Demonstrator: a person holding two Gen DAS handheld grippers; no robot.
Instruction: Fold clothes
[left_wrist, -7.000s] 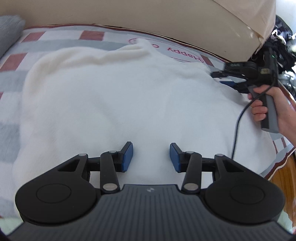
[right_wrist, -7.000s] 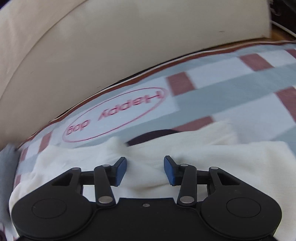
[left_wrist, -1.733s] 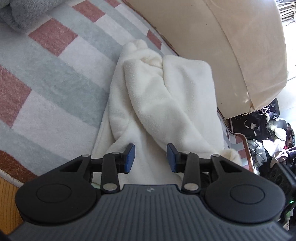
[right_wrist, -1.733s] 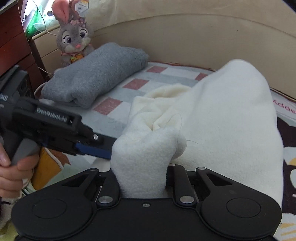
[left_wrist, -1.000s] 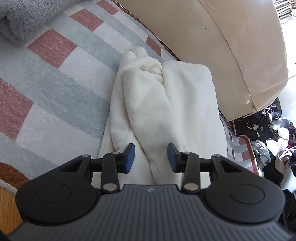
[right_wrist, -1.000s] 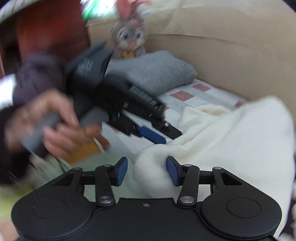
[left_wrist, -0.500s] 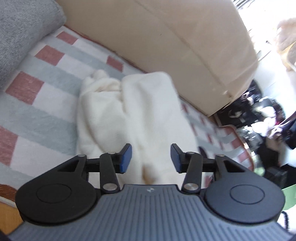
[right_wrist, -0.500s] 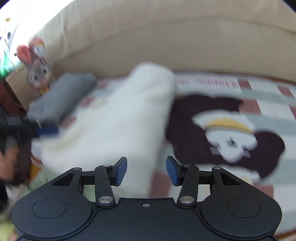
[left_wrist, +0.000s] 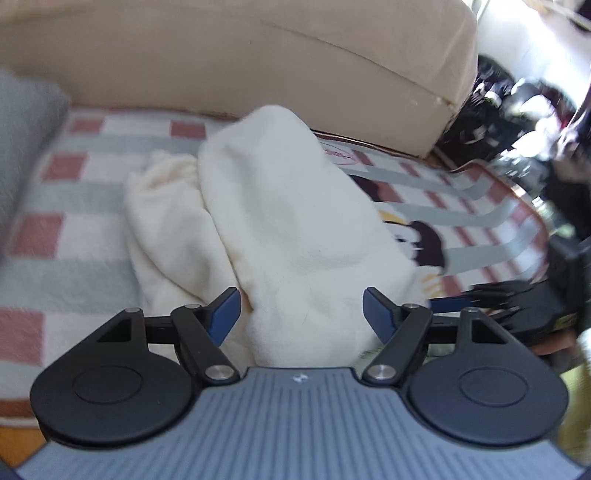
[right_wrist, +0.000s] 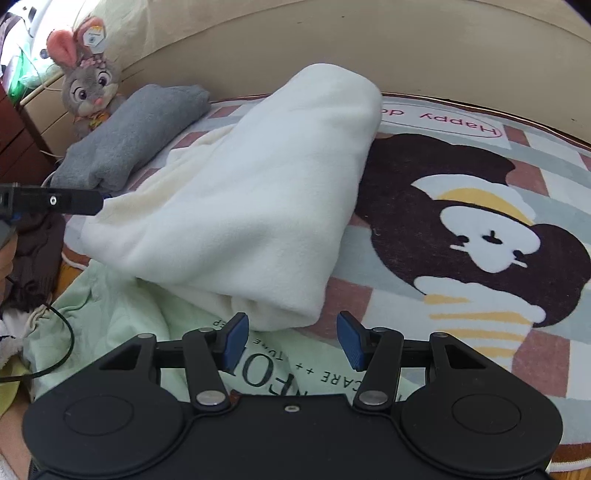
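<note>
The white fleece garment (right_wrist: 251, 192) is lying folded into a long bundle on the patterned rug (right_wrist: 480, 177). The left gripper (left_wrist: 301, 314) and right gripper (right_wrist: 291, 341) have just been opening their jaws, which are standing apart and gripping nothing; the garment's near end is lying between the left jaws, unpressed.

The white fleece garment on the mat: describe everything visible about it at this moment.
The white fleece garment is cream-white, soft and fuzzy, folded lengthwise into a long thick bundle with a rounded far end near the beige cushion. It lies on the checked cartoon mat, its near end overlapping a pale green printed cloth. Crumpled layers show along its left side. Neither open gripper holds it.
</note>
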